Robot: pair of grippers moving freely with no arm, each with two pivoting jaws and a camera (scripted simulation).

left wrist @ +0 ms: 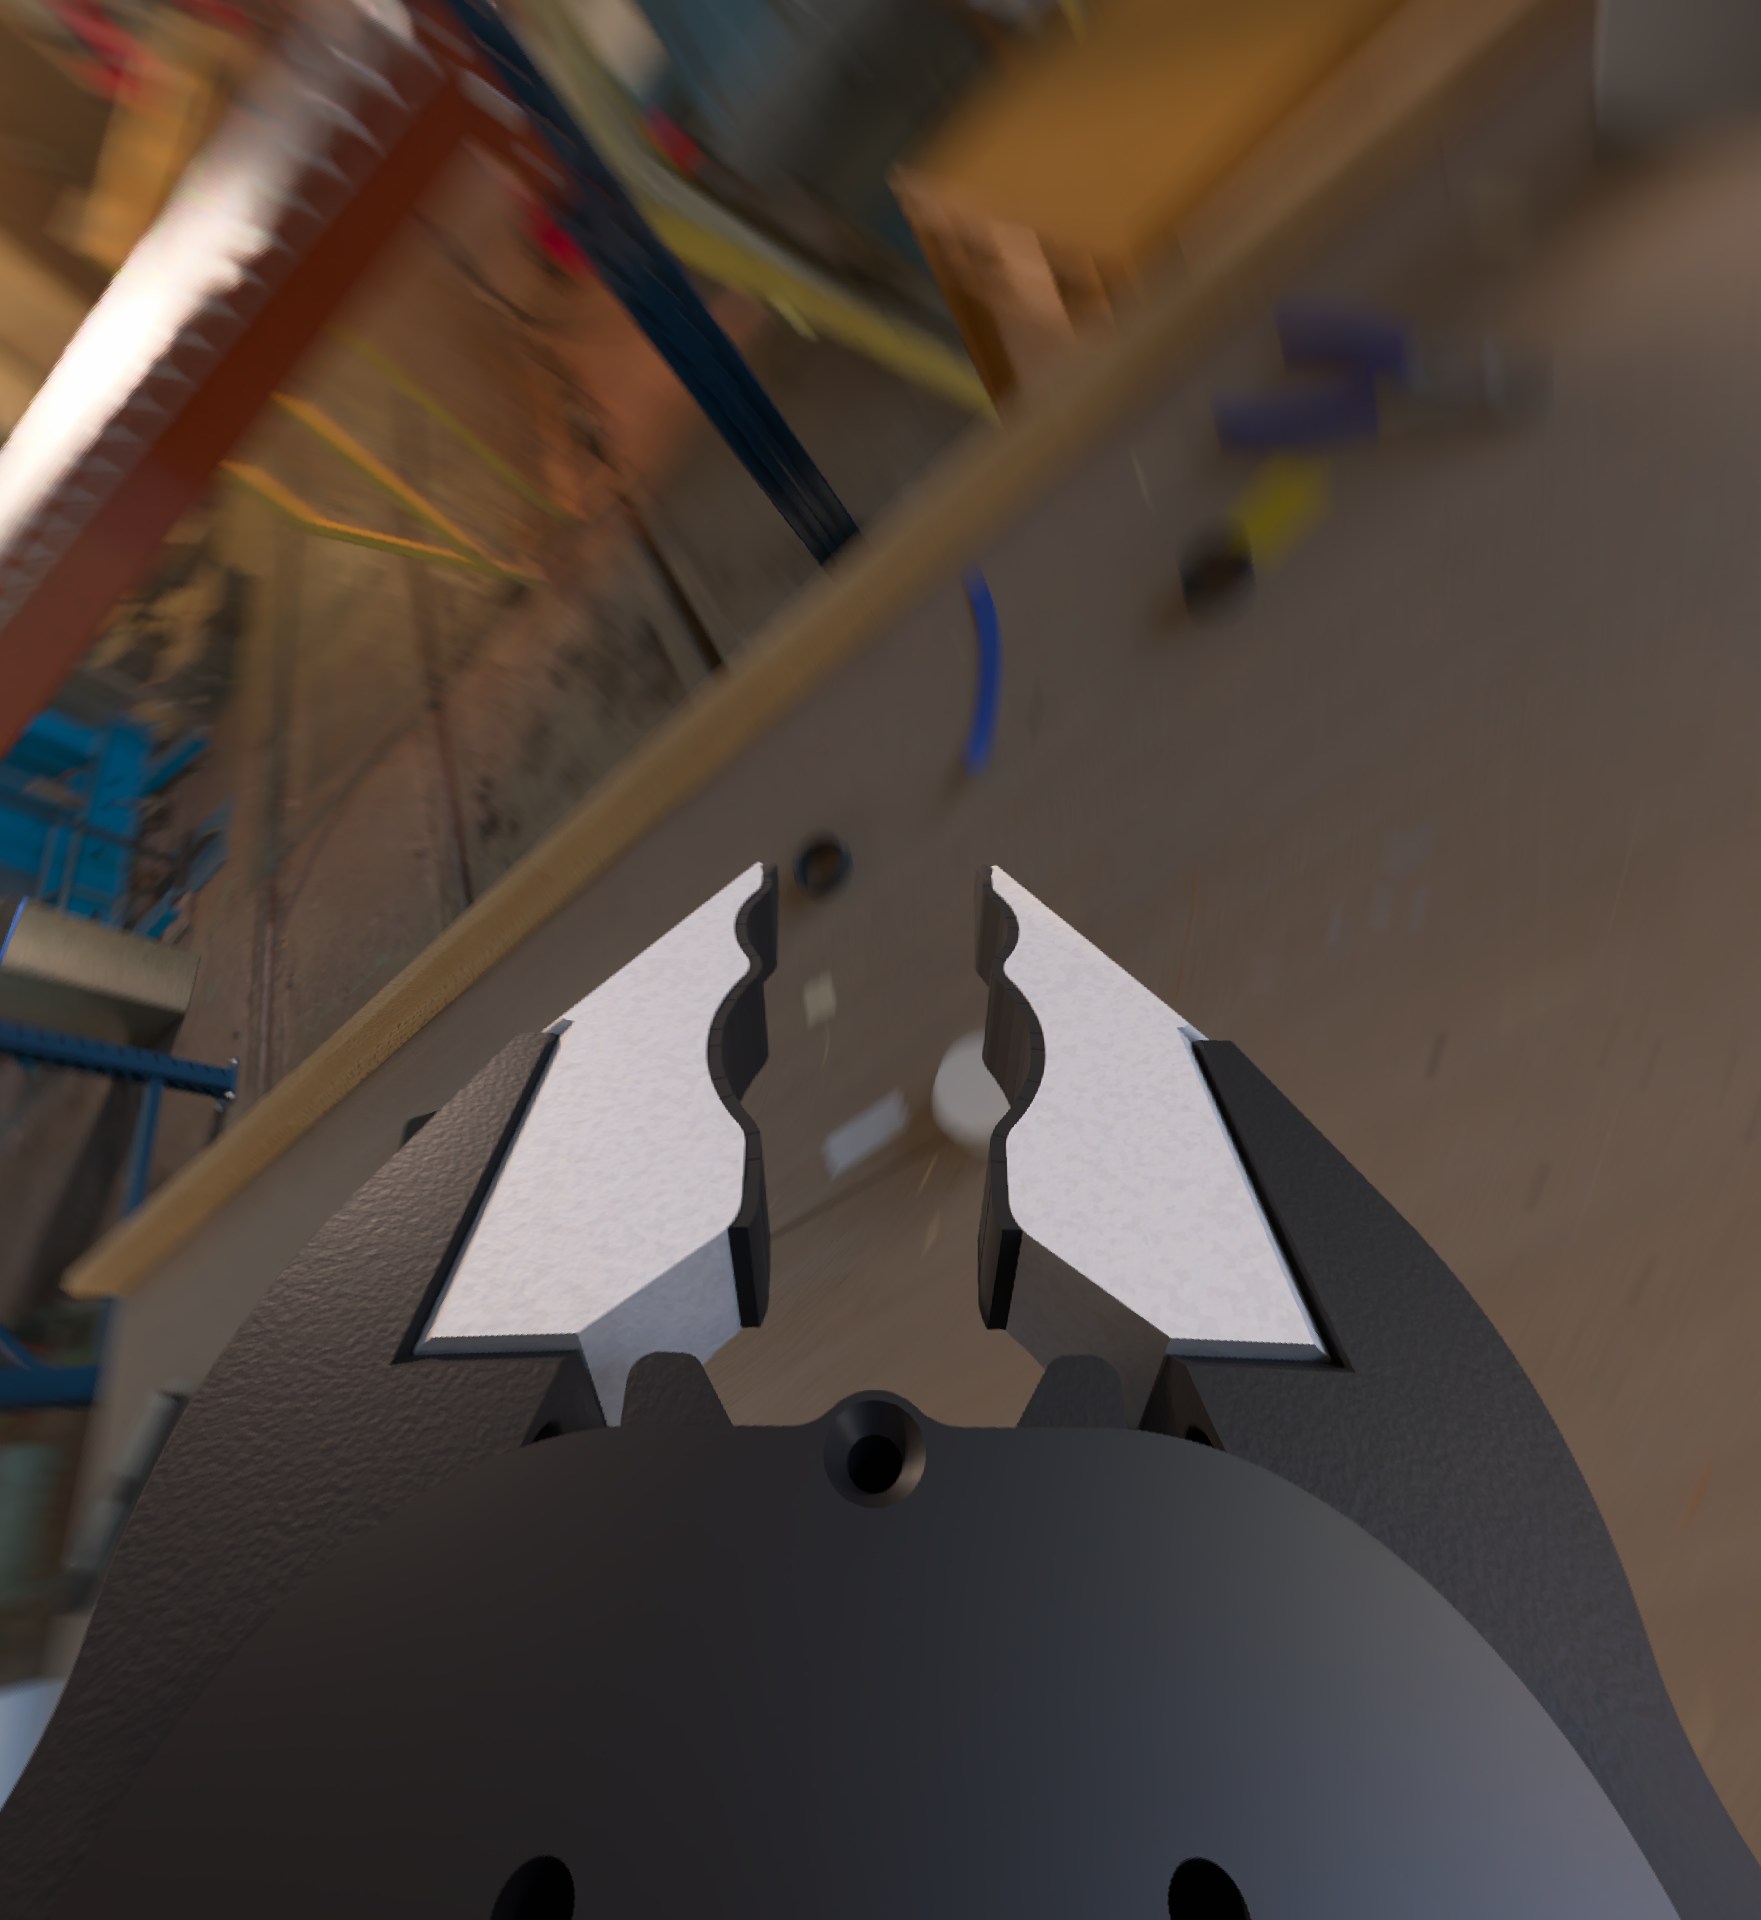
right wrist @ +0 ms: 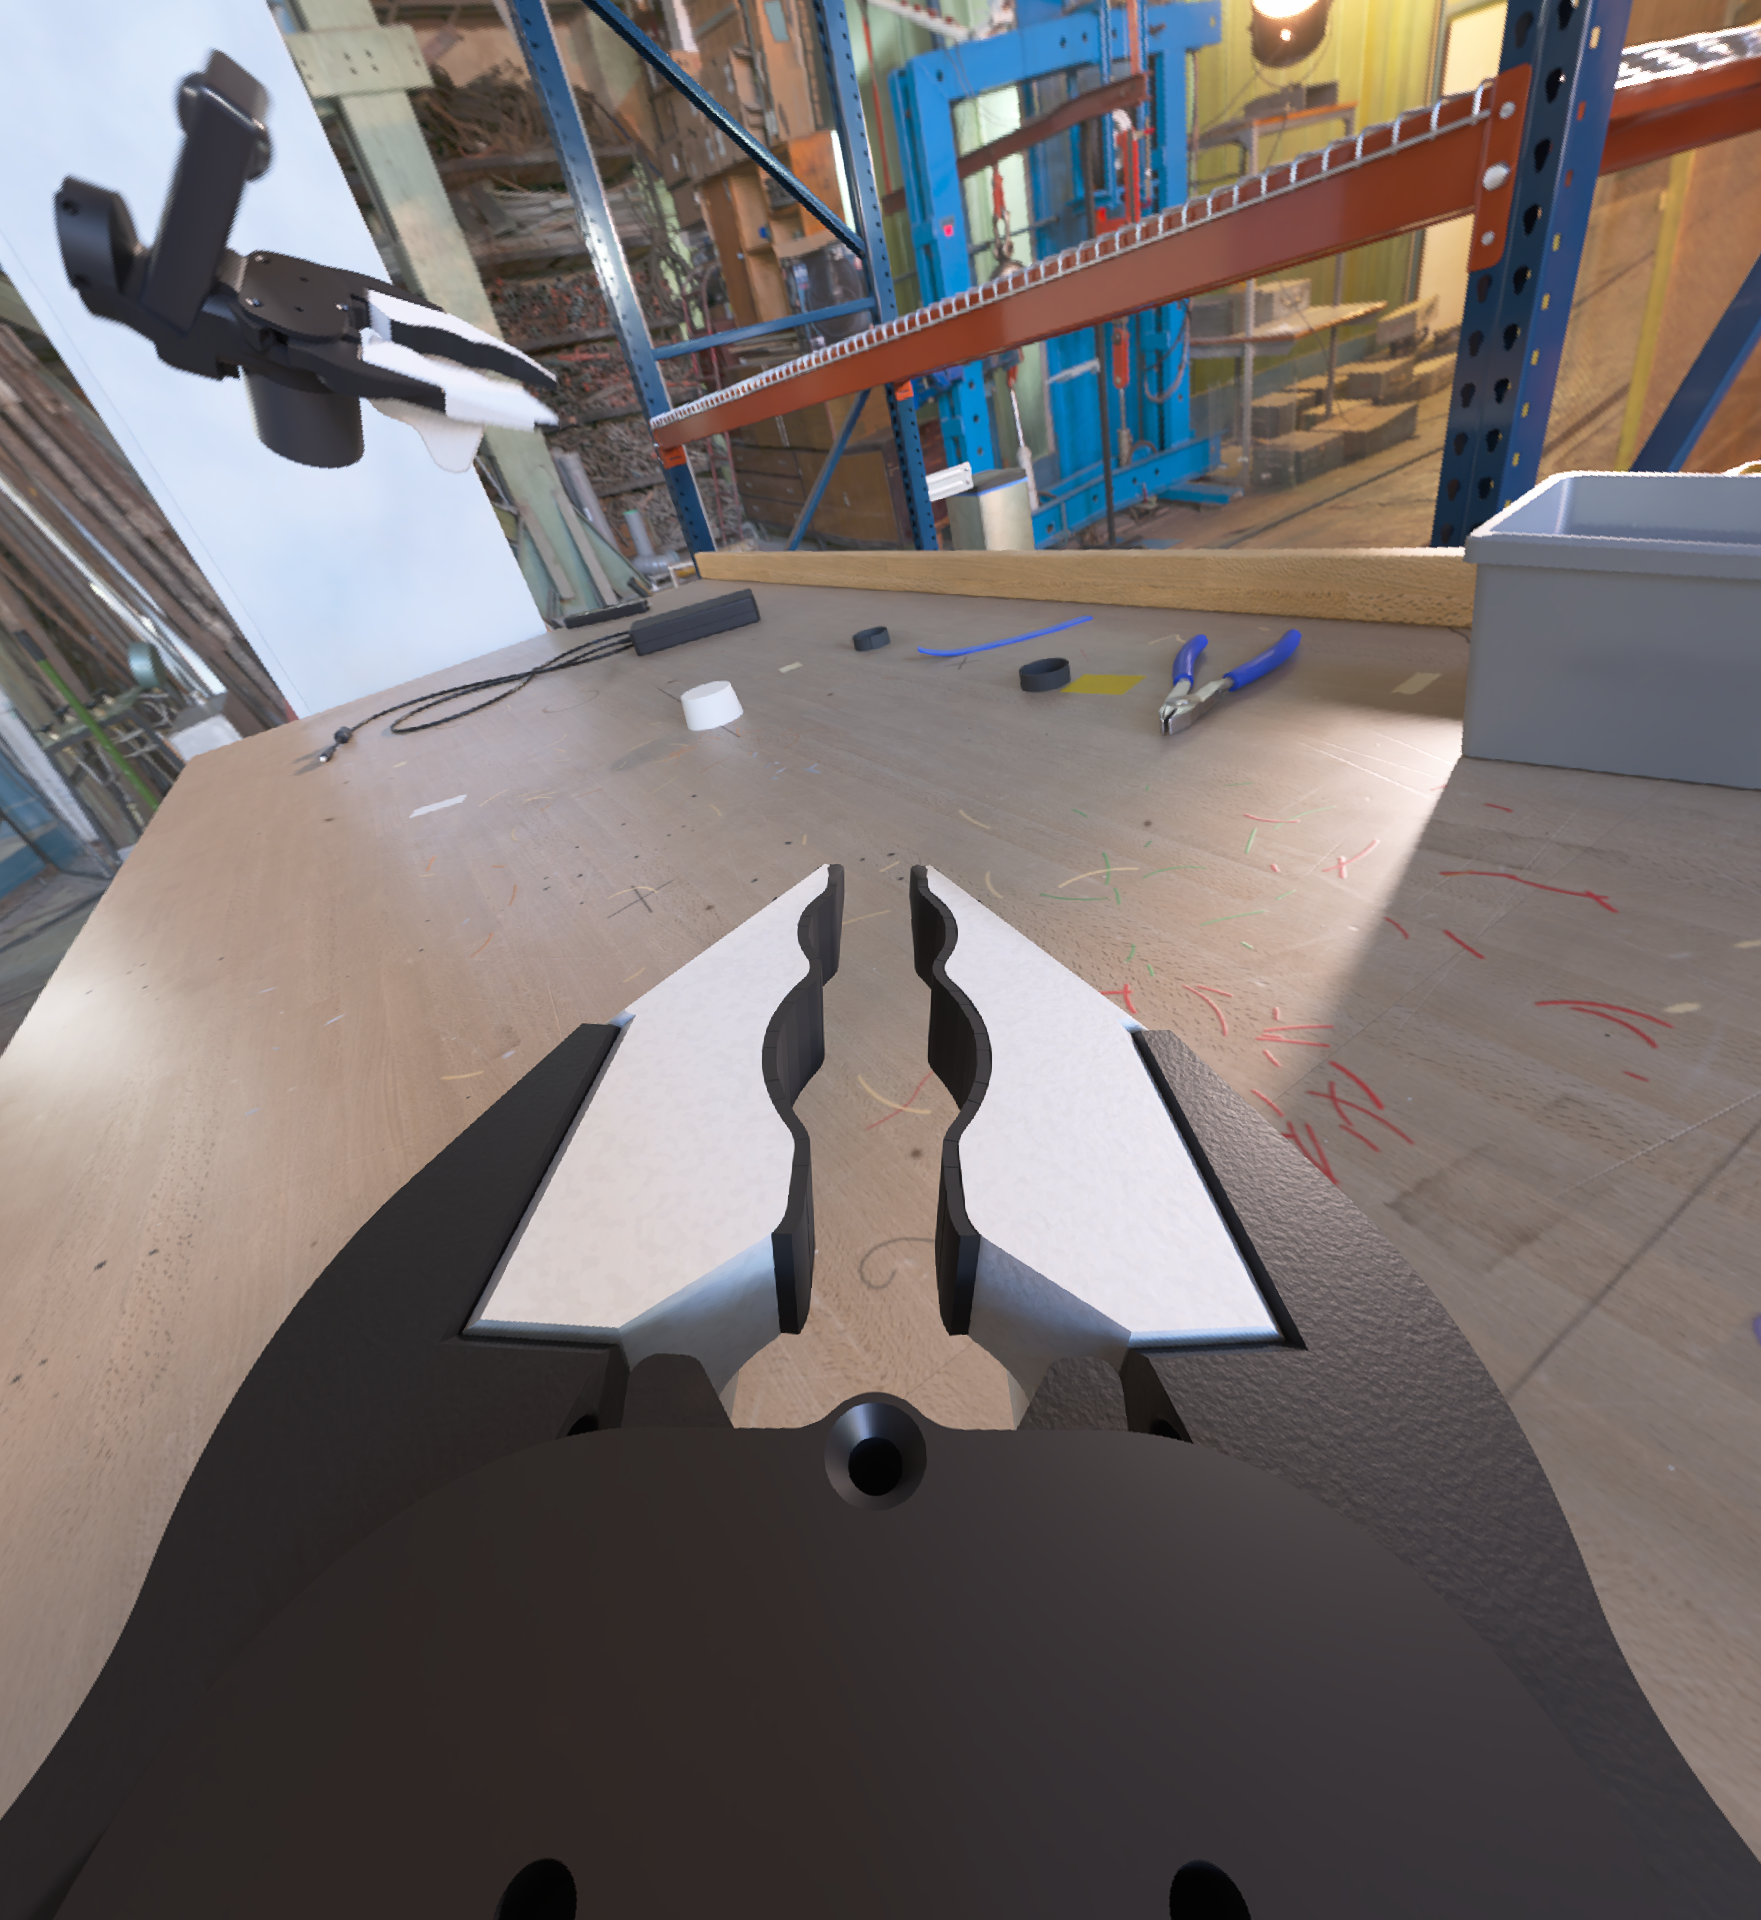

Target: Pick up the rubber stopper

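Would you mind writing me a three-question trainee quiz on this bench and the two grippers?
1. True or false: the left gripper holds the rubber stopper.
2. What lies nearest the yellow patch? A) black ring B) grey bin C) black cable
3. Fill in: the pliers have ___ handles.

Key: 1 false, it hovers open above the bench; 2 A; 3 blue.

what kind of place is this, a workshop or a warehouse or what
Most likely a warehouse or industrial workshop. Tall blue and orange pallet racking rises behind a scuffed wooden workbench, and blue-handled pliers lie beside a grey bin.
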